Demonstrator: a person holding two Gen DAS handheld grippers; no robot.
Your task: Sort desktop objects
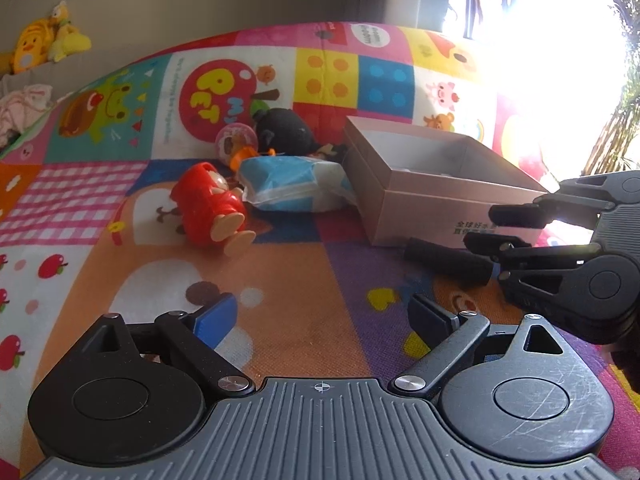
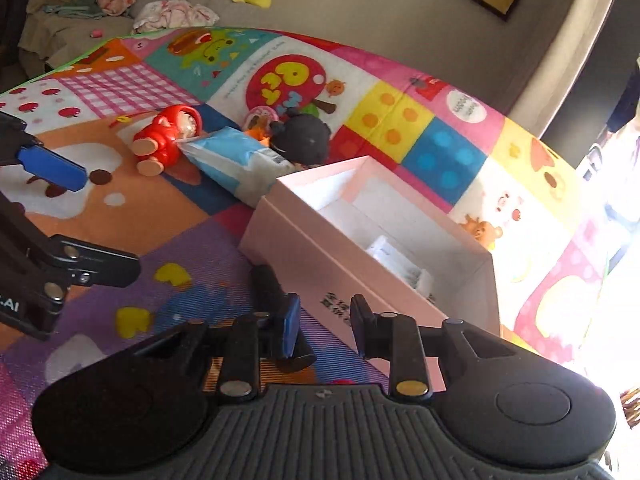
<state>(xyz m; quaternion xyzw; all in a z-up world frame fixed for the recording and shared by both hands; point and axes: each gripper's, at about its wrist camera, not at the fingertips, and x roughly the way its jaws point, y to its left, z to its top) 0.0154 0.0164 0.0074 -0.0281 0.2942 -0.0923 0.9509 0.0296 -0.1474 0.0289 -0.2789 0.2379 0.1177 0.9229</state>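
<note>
A pink cardboard box [image 2: 332, 264] is shown open at the centre right of the right wrist view, resting on a colourful patchwork mat [image 2: 420, 136]. Its lid is off. White lining is visible inside, and a small white item [image 2: 390, 254] lies on the box floor near the wall closest to the camera; what that item is cannot be told. In the left wrist view the same box [image 1: 416, 196] is seen at centre right, with little of its interior exposed.

A black cylindrical object [image 2: 268, 288] lies on the mat just beside the near outer wall of the box, outside it. In the left wrist view it [image 1: 448, 260] is seen at centre right, below the box.

The right gripper [image 2: 324, 328] is positioned at lower centre of its own view, jaws a little apart, with nothing clamped; the black cylinder lies just beyond the left finger. The left gripper [image 1: 320, 320] is held with jaws wide apart over bare mat, nothing between them.

At upper centre left of the right wrist view, a group of loose items is gathered beside the far corner of the box: a red toy figure [image 2: 168, 138] lying on its side, a blue and white packet [image 2: 236, 160], a black plush toy [image 2: 304, 136] and a pink ball [image 2: 258, 118]. None of these is inside the box
</note>
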